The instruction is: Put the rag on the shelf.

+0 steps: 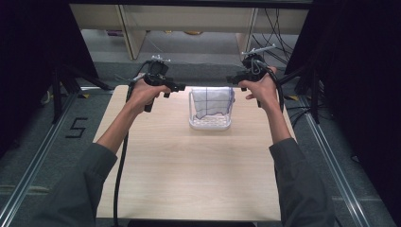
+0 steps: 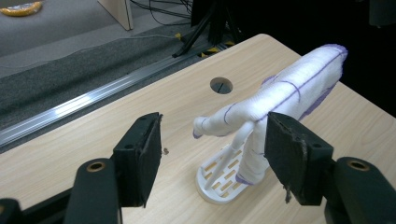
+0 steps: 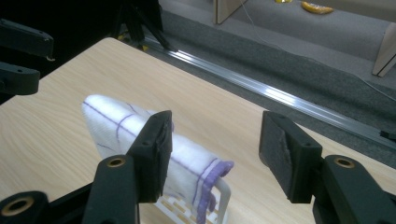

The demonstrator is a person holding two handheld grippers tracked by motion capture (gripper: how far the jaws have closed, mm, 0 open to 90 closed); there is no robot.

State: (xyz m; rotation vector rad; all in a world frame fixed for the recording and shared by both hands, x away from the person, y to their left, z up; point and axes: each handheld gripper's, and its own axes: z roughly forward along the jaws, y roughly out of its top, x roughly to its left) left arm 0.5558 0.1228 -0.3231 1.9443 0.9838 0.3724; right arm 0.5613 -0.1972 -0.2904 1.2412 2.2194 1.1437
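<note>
We see the left claw (image 1: pixel 182 88) wide and empty beside the cloth (image 1: pixel 213 101), which hangs draped over the white rack (image 1: pixel 210 124) at the far tabletop (image 1: pixel 189 179). The right claw (image 1: pixel 231 79) is likewise wide and empty, so we judge the hanging done, with only withdrawal left.

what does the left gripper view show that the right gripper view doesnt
Left gripper view alone: a round hole in the table and the rack's slotted white base. Right gripper view alone: the other tongs at the left edge and the cloth's purple hem. Both: open tongs, nothing between them, and the white purple-lined cloth draped over the rack.
</note>
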